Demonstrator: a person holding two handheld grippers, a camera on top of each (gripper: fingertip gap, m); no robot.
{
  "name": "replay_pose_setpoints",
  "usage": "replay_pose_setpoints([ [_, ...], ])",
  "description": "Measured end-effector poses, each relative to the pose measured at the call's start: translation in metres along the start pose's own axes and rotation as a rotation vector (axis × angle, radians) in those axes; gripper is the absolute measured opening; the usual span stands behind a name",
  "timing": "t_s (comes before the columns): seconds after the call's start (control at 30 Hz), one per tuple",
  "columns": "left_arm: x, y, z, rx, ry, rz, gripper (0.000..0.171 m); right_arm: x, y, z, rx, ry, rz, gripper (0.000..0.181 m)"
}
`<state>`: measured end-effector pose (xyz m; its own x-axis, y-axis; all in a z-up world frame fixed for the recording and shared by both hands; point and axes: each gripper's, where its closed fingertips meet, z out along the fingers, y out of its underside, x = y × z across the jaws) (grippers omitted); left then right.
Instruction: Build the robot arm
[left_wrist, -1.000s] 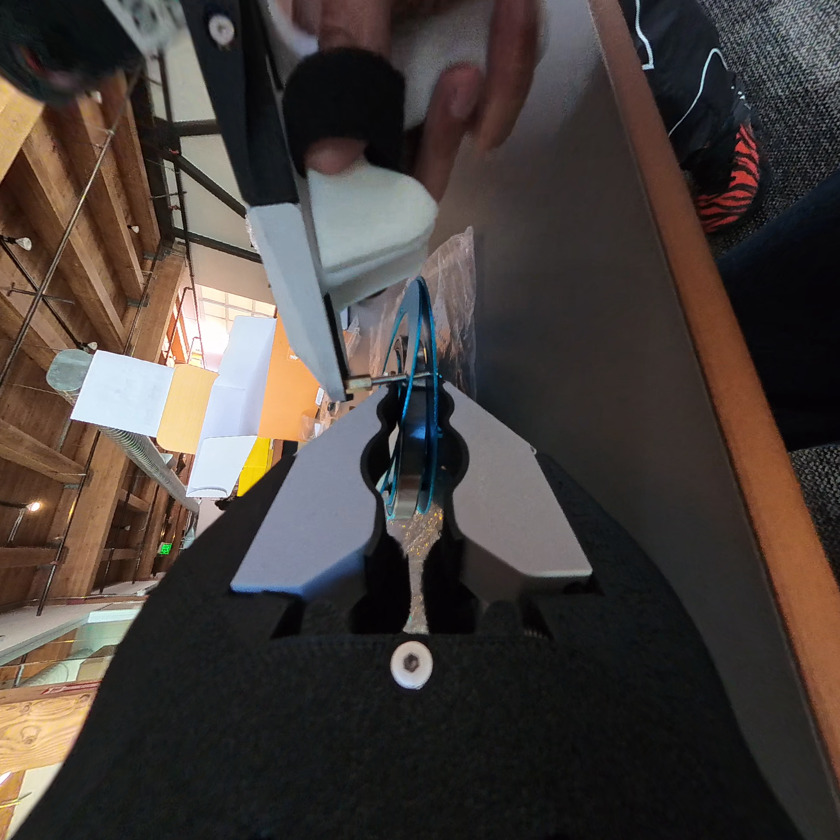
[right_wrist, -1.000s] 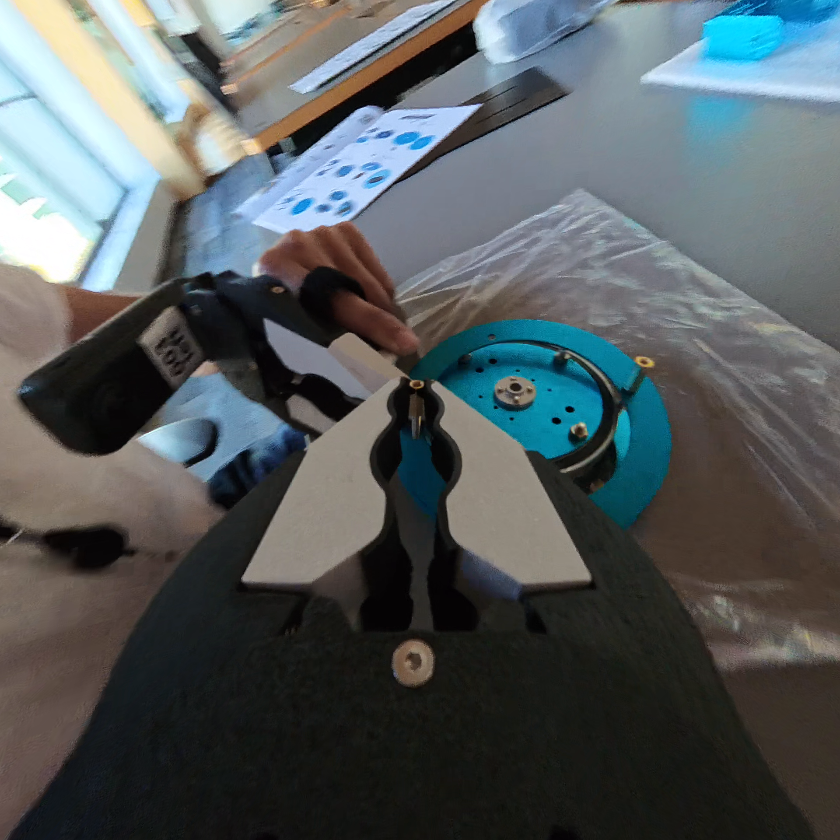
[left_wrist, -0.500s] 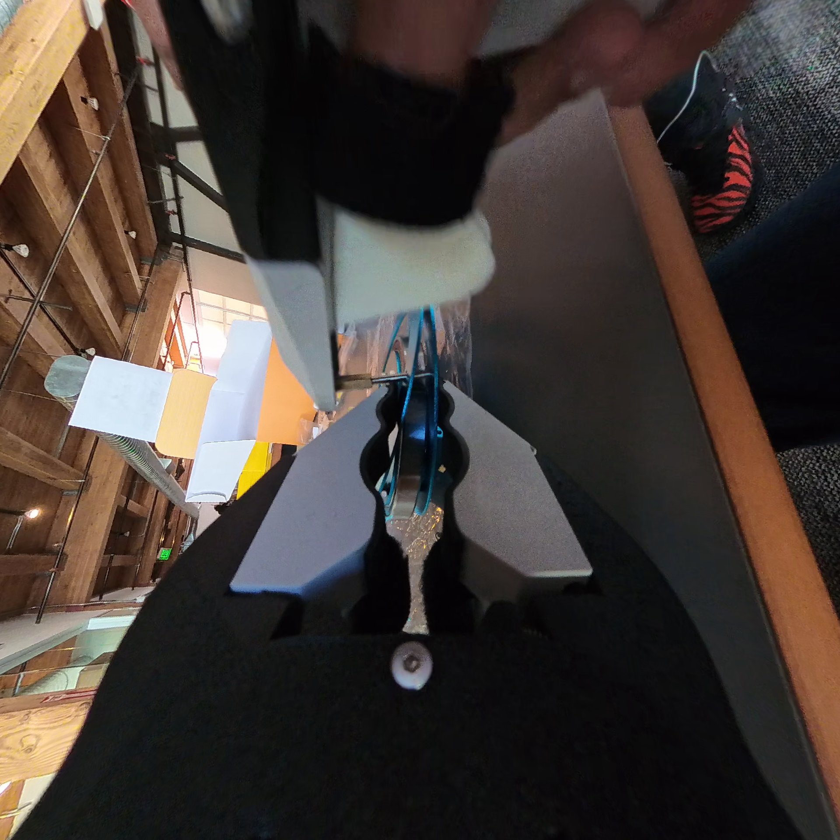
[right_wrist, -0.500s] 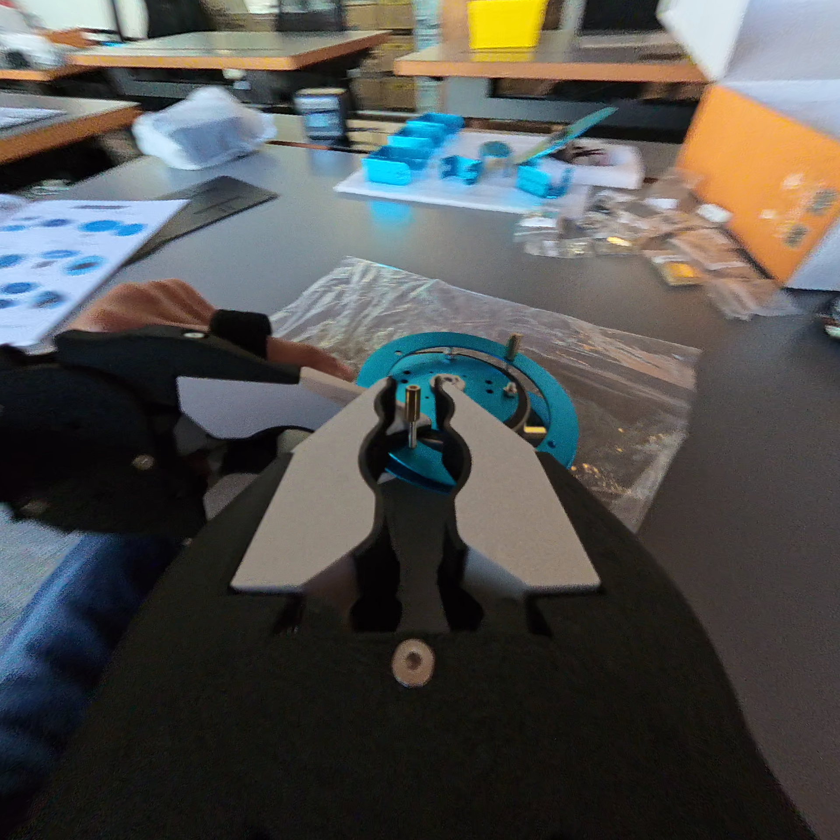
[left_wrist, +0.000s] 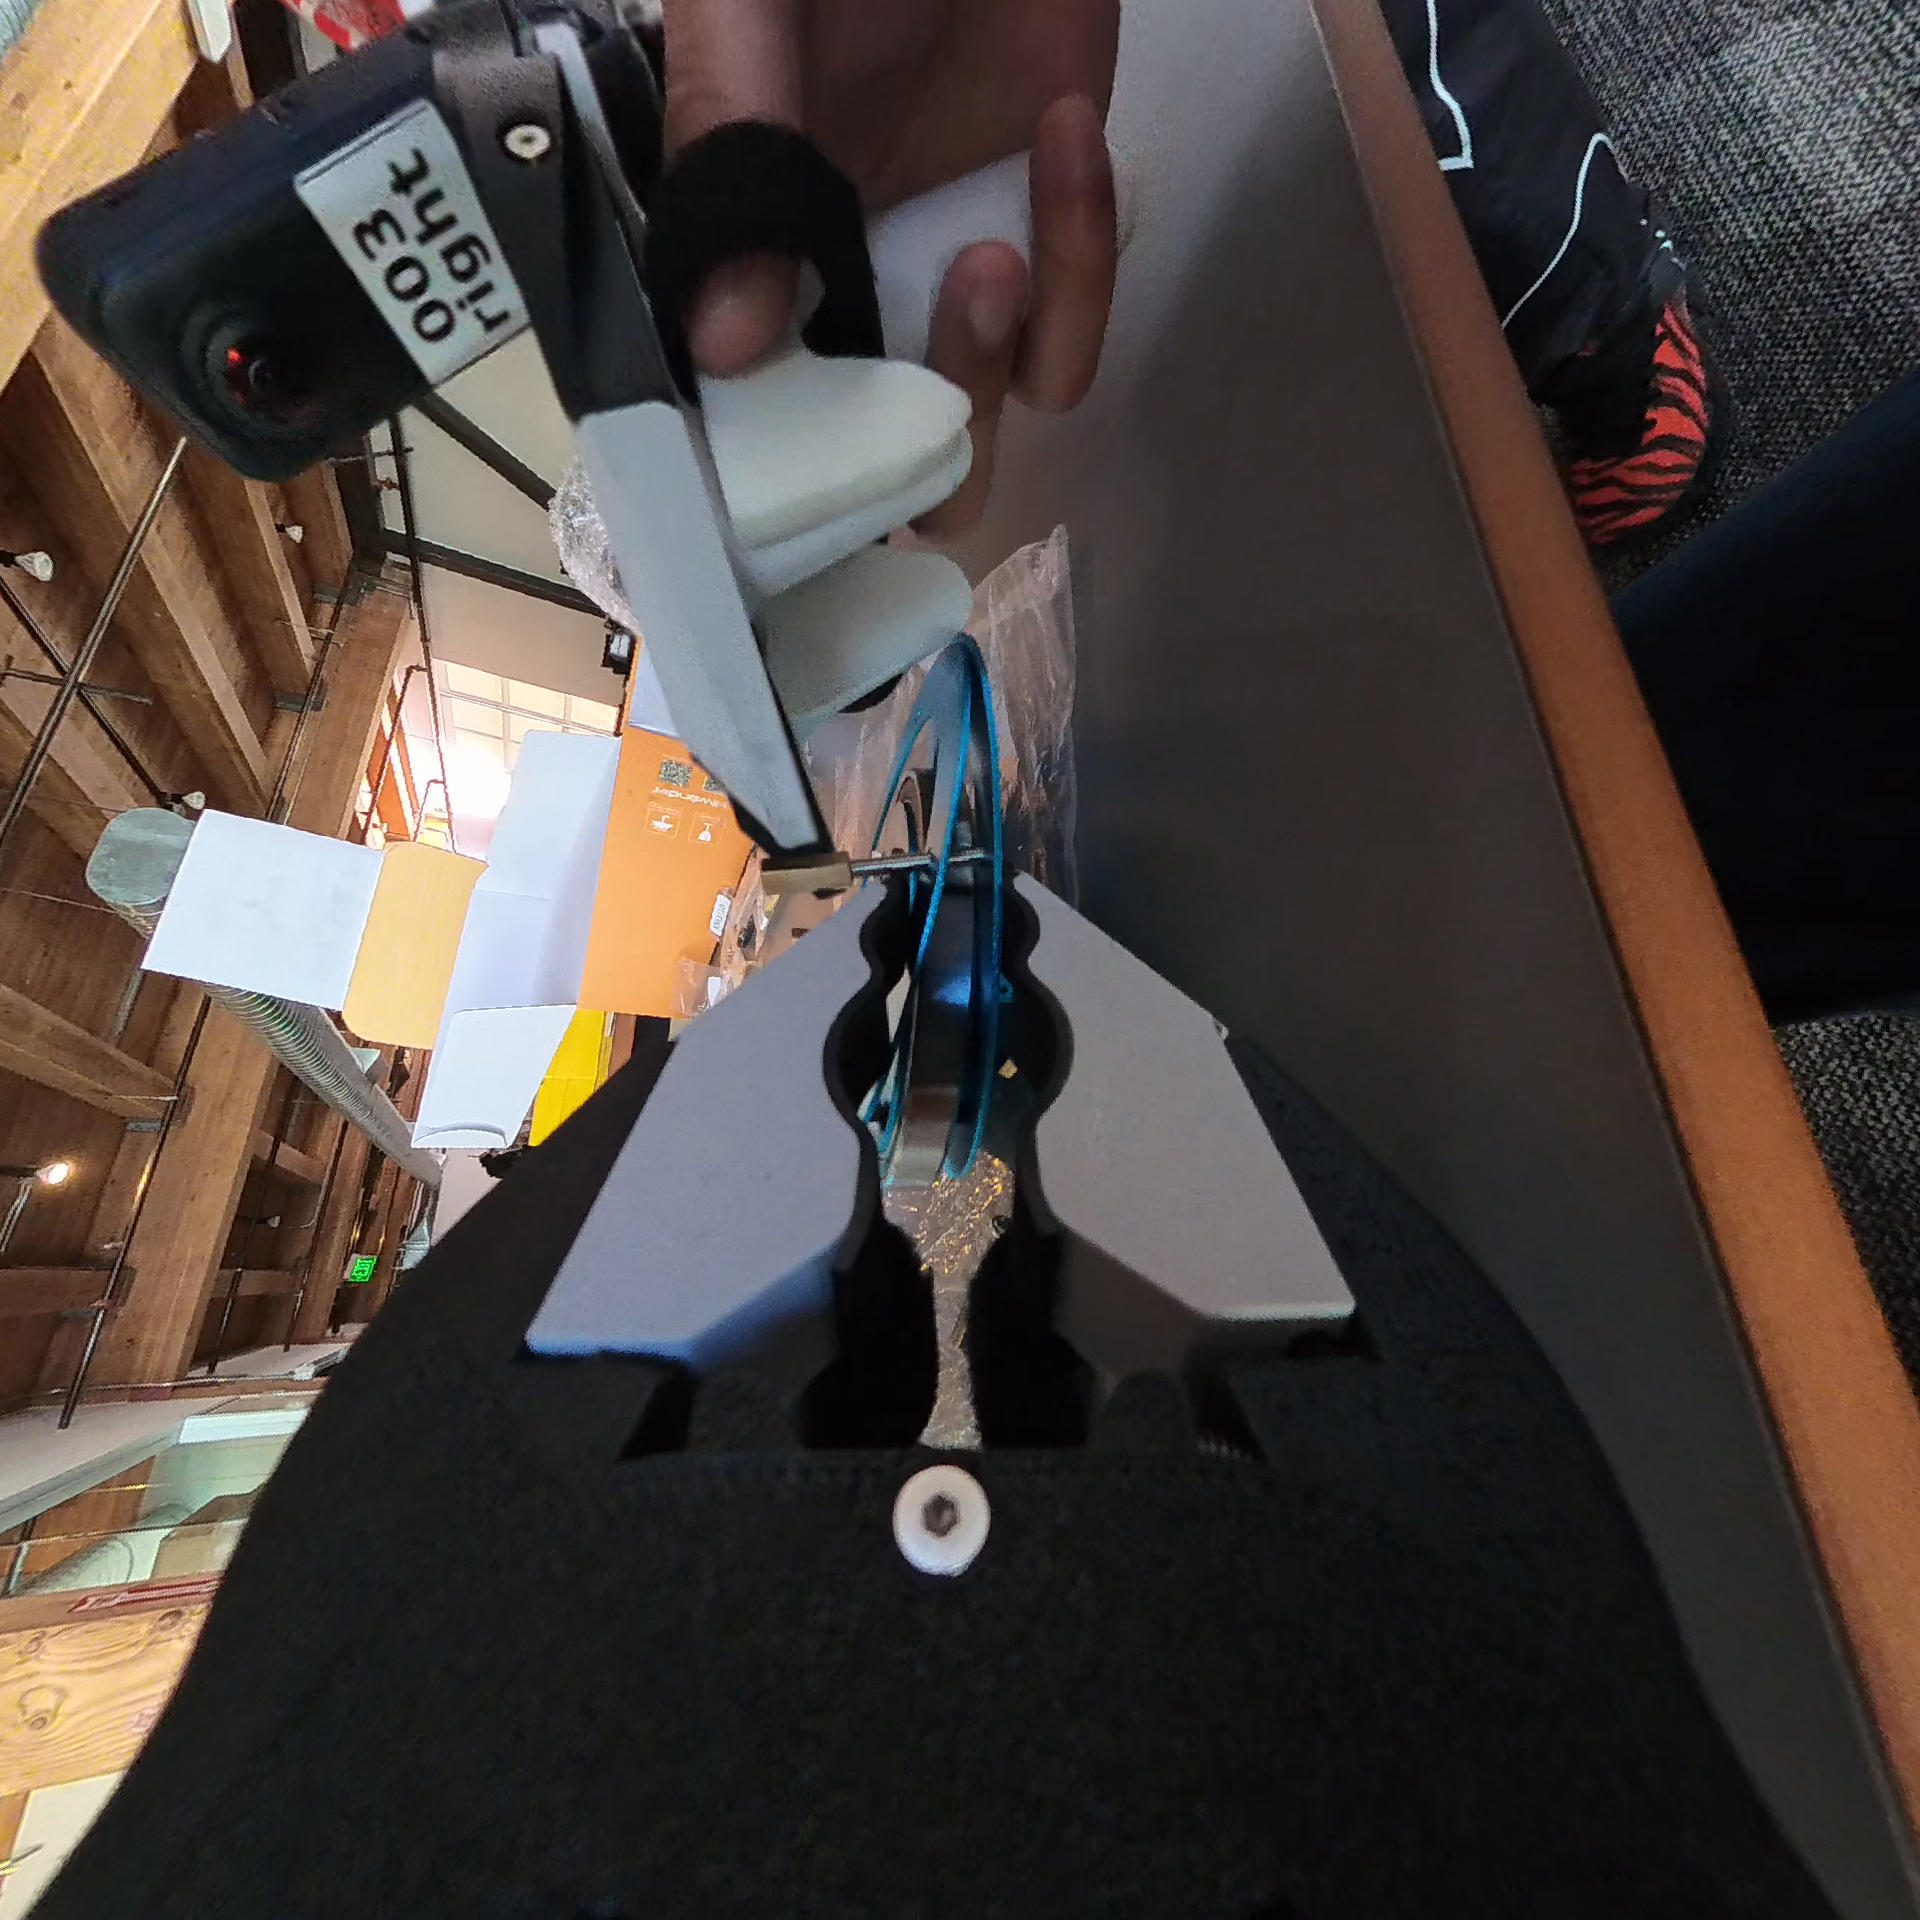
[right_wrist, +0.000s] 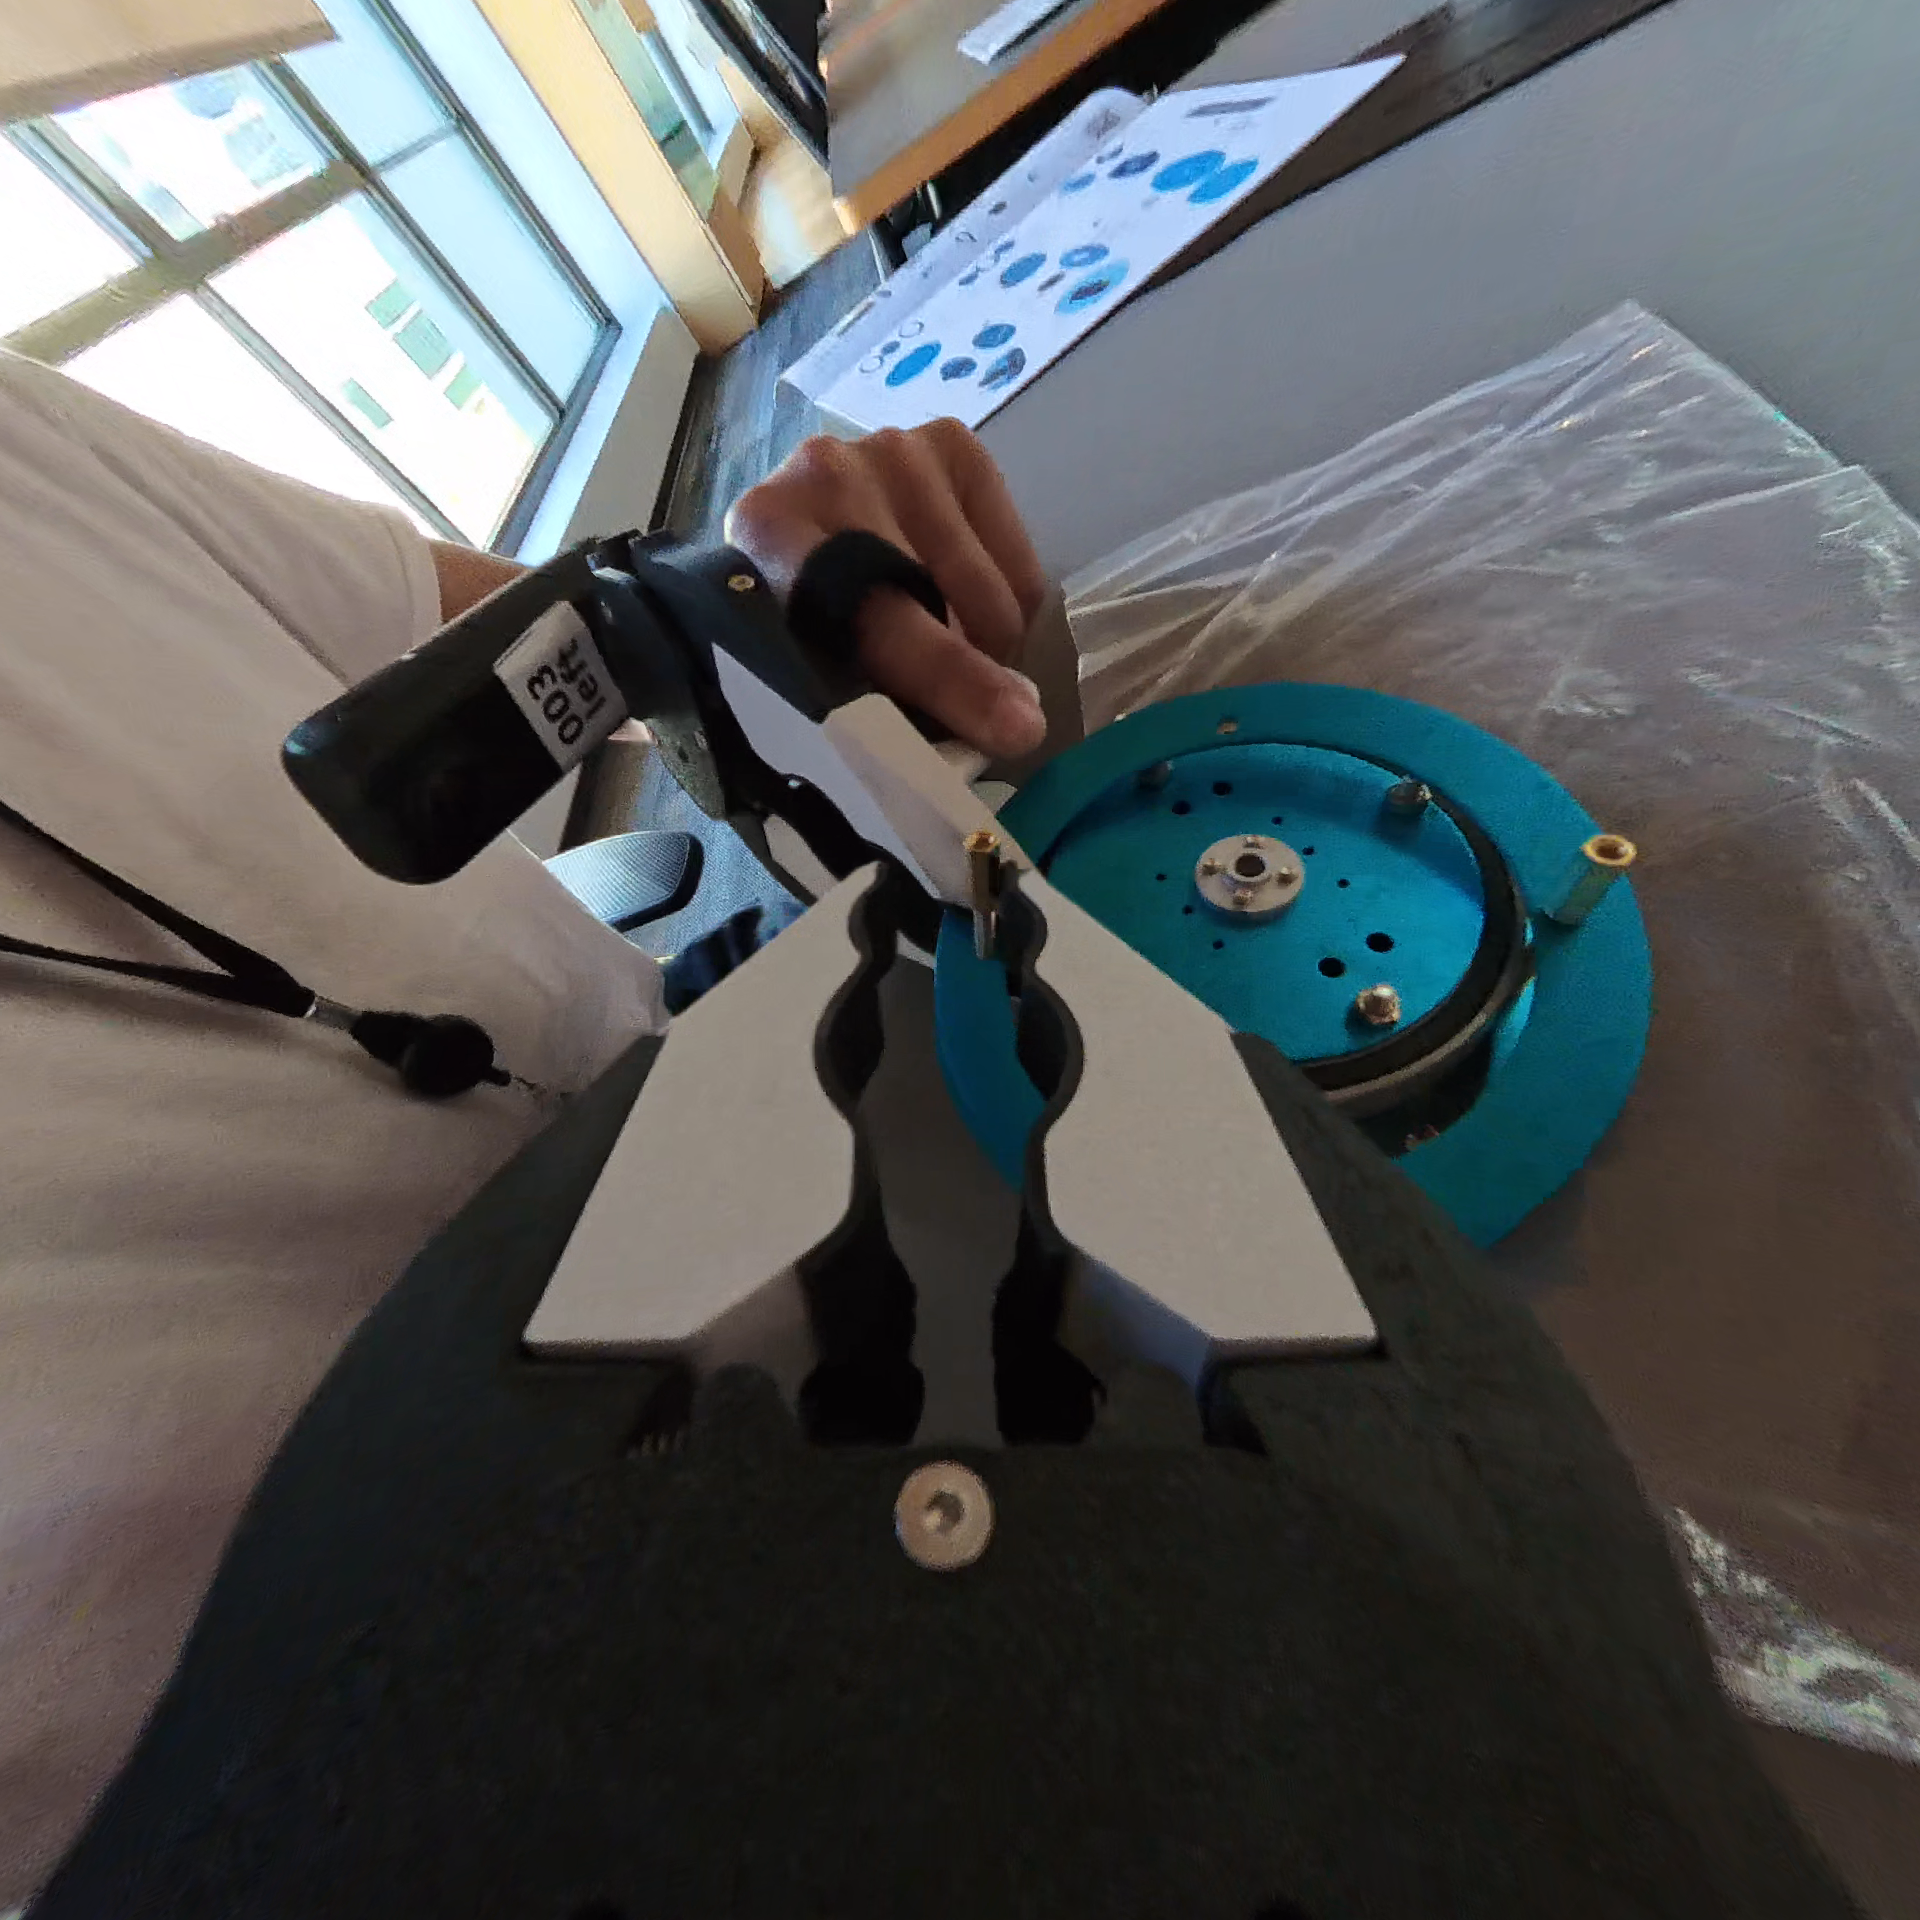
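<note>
A blue metal disc (right_wrist: 1299, 935) with a raised inner ring lies on a clear plastic sheet (right_wrist: 1558, 540). My left gripper (left_wrist: 945, 914) is shut on the disc's rim, which shows edge-on between its fingers (left_wrist: 940, 997). It also shows in the right wrist view (right_wrist: 904, 790), held by a hand. My right gripper (right_wrist: 951, 894) is shut on a small brass standoff (right_wrist: 982, 883), whose threaded end meets the disc's outer flange. In the left wrist view the right gripper (left_wrist: 800, 842) holds the standoff (left_wrist: 800, 873) against the disc from the left.
Another brass standoff (right_wrist: 1595, 873) stands on the disc's far flange, and nuts sit on the inner plate. A printed sheet (right_wrist: 1060, 260) lies farther back on the grey table (right_wrist: 1455, 270). The table's wooden edge (left_wrist: 1558, 727) is close by. An orange and white box (left_wrist: 623, 883) stands beyond. Left and right tips are no more than a few centimetres apart.
My right gripper has swung round the standoff, so its view has turned from the window side to the room and back. The left gripper has stayed clamped on the disc.
</note>
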<state>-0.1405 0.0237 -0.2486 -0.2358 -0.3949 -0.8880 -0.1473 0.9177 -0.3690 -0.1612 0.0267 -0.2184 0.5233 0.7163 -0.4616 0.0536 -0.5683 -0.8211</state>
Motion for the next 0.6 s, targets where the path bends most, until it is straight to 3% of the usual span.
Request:
replay_pose_setpoints([
  [0.07, -0.001, 0.0, 0.0, 0.002, -0.002, -0.004, 0.016, 0.006, -0.001, -0.001, -0.006, 0.062, -0.025, 0.005],
  [0.2, -0.001, 0.0, 0.0, 0.001, 0.0, -0.008, 0.016, 0.007, -0.002, 0.001, 0.018, 0.241, -0.052, 0.005],
  [0.43, -0.001, -0.001, 0.0, -0.006, 0.0, -0.003, 0.016, 0.012, -0.003, -0.003, 0.16, 0.966, -0.076, 0.005],
  [0.5, 0.0, -0.002, 0.0, -0.001, 0.001, 0.002, 0.016, 0.012, -0.002, -0.005, 0.261, 1.143, -0.031, 0.004],
  [0.6, 0.0, -0.002, 0.0, 0.001, -0.001, 0.001, 0.016, 0.011, -0.003, -0.007, 0.284, 1.338, -0.067, 0.004],
])
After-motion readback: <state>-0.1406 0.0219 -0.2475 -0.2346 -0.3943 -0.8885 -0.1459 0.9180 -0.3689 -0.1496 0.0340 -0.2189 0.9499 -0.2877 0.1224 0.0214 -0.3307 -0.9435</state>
